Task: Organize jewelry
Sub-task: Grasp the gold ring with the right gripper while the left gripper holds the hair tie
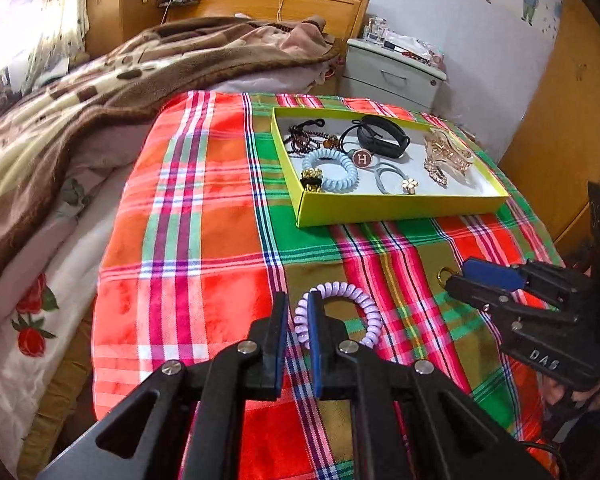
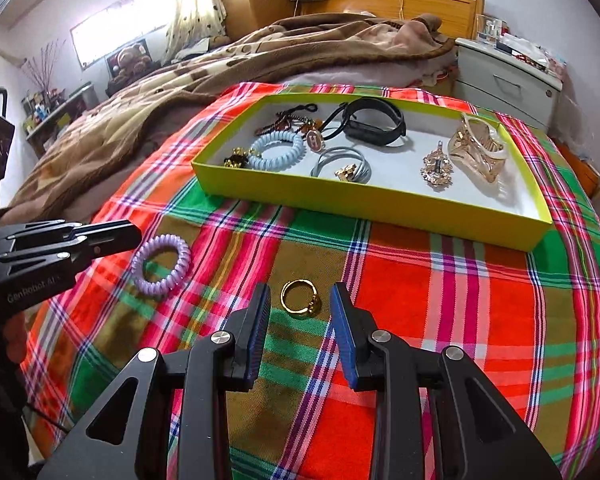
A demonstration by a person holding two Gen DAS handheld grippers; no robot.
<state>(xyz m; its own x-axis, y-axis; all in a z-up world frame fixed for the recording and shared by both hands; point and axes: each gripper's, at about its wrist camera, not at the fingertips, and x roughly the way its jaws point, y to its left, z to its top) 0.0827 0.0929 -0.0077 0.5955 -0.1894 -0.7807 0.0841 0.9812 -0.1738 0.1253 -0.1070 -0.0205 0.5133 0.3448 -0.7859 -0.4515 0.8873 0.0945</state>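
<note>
Gold ring (image 2: 300, 299) sits between right fingers (image 2: 342, 320), half hidden in left view.

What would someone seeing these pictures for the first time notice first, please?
The bright red, green and orange plaid cloth dominates. On its far part sits a shallow yellow-green cardboard tray holding hair ties, a black band and gold clips. Nearer, a lilac spiral hair tie lies by the open left gripper, and a gold ring lies between the open right gripper's fingers.
</note>
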